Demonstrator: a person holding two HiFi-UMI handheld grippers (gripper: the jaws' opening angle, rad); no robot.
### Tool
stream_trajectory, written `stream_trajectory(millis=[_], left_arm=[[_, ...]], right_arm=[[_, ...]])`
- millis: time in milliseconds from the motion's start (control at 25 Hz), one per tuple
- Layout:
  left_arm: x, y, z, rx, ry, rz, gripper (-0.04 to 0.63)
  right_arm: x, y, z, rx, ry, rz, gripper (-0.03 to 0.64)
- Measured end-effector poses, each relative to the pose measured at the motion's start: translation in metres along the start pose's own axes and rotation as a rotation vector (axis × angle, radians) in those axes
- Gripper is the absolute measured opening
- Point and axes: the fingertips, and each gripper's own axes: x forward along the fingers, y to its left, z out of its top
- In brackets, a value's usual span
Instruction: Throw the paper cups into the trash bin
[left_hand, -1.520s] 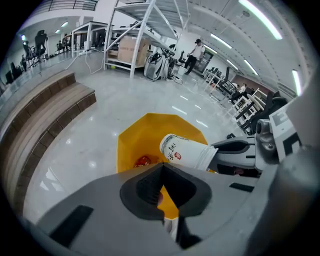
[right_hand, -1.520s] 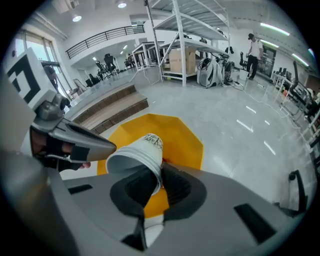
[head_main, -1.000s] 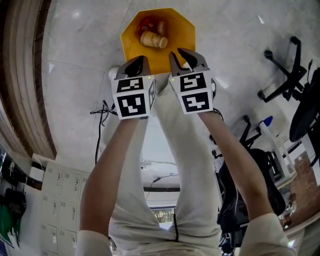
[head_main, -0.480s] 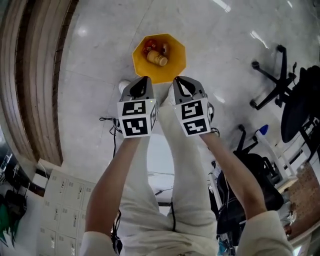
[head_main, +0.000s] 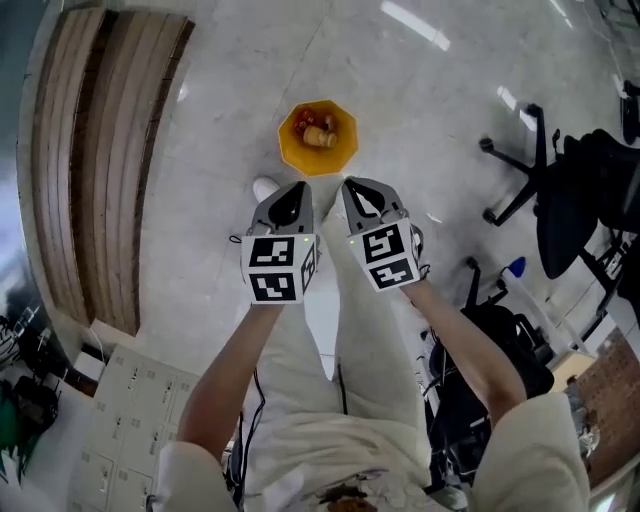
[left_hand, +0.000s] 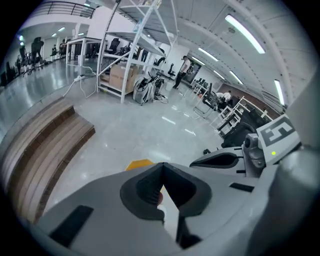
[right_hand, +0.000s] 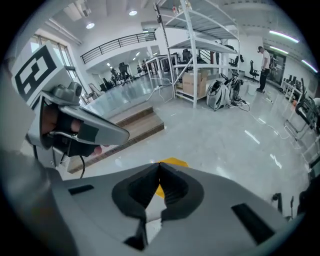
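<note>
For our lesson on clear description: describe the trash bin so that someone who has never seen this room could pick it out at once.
On the pale polished floor, between the wooden steps at left and the black office chair at right, stands the trash bin. It is the only bright yellow thing there, eight-sided and open-topped, with litter inside.

Bright ceiling strip lighting, floor glare, fisheye-warped edges

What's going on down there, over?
Left gripper shut, empty. Right gripper shut, empty. One paper cup lying in the yellow bin on the floor ahead. Chair off right, out of the way.
</note>
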Motion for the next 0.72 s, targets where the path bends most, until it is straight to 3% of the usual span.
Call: stream_trajectory(millis=[200,720], left_arm=[[-0.070,-0.044,0.044,0.088,-0.075,-0.044,0.006],[-0.251,-0.129,0.108,0.099,-0.268,-0.128,0.006]], right_arm=[[-0.070,0.008,0.052,-0.036,-0.072,0.006,0.007],[-0.246,0.080,0.148,-0.169,-0.245,0.065,0.006]])
